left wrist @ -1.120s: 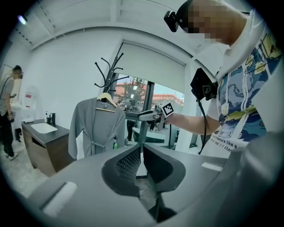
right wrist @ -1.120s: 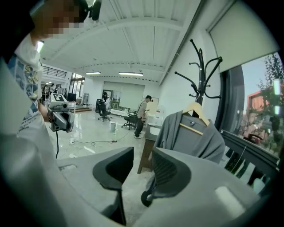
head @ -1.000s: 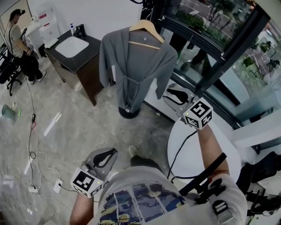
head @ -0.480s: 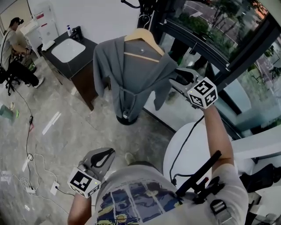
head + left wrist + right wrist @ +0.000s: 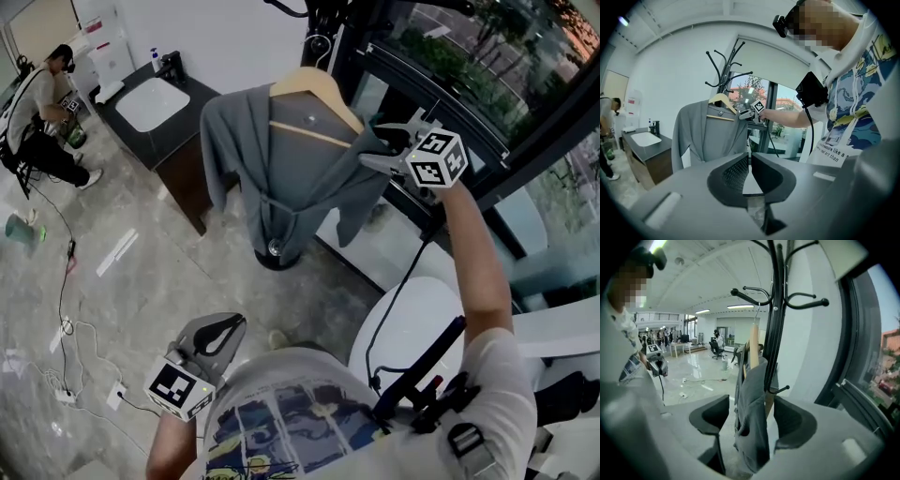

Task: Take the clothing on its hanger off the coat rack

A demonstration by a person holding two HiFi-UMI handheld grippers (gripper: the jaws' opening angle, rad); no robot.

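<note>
Upper centre of head view, I note grey robe [image 5: 281, 169] draped on pale wooden hanger [image 5: 314, 82], its shoulder unpinched between right gripper [image 5: 752, 403] jaws just opened wide; left gripper [image 5: 749, 161] jaws pressed together, empty.

Robe [image 5: 281, 164] on hanger [image 5: 314, 86], on coat rack [image 5: 776, 310]

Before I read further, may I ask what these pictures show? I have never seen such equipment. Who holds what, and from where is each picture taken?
There is no robot: a person holds tongs in each hand. The head view looks down from a camera on the person's head; the other two views come from cameras riding on the tongs. A grey robe hangs on a wooden hanger on a black coat rack. The right tongs have just been opening; their jaws stand wide around the robe's shoulder, not pressing it. The left tongs, low by the body, are shut and empty.
</note>
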